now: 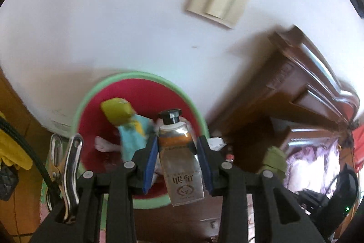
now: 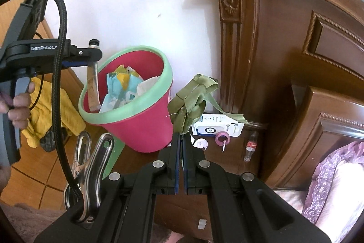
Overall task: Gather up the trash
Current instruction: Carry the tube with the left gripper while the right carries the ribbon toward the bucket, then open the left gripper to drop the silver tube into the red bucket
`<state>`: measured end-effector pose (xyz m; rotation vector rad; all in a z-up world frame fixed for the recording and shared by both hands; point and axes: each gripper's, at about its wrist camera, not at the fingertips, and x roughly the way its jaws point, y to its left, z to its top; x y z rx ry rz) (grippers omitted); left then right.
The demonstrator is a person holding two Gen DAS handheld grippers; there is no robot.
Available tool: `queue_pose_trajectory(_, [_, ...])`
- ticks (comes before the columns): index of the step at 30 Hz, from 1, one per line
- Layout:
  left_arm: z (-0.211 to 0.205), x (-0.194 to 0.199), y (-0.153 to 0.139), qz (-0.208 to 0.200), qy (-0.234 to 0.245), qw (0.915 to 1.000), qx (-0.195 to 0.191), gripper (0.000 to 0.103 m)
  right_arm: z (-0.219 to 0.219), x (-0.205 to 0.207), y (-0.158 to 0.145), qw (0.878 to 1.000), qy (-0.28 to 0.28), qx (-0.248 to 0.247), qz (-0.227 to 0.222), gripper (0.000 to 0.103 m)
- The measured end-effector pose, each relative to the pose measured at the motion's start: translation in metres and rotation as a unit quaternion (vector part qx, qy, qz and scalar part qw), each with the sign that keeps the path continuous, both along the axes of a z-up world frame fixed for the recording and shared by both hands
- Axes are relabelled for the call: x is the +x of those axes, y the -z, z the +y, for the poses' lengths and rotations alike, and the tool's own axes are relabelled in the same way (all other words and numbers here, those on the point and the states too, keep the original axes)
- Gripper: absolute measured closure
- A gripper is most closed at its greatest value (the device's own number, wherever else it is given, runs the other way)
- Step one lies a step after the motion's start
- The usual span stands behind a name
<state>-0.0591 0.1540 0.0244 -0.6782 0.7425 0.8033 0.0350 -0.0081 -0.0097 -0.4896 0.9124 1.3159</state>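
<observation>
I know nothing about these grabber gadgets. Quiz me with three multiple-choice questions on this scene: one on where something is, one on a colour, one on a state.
1. Where is the metal tube?
A. on the floor
B. between the left gripper's pads, above the bin
C. on the bed

2. What colour is the bin's rim?
A. light green
B. black
C. white

3. How does the right gripper stand?
A. wide open, nothing in it
B. shut on a bottle
C. shut on the green ribbon

Answers:
1 B: blue pads clamp the tube over the bin's mouth.
2 A: a green band tops the pink wall.
3 C: the ribbon rises from the closed pads.
</observation>
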Motion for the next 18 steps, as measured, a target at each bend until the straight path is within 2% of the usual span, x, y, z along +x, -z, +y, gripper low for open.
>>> queue_pose_trajectory(7, [0.029, -0.022, 0.018, 0.026, -0.034, 0.9991, -0.006, 0.067, 0.001, -0.004, 0.0, 1.0, 0.002, -0.001, -0.003, 0.1])
queue_pose_trajectory(18, [0.048, -0.023, 0.054, 0.058, -0.037, 0.997, -0.035, 0.067, 0.001, -0.011, -0.005, 1.0, 0.01, -0.004, -0.015, 0.1])
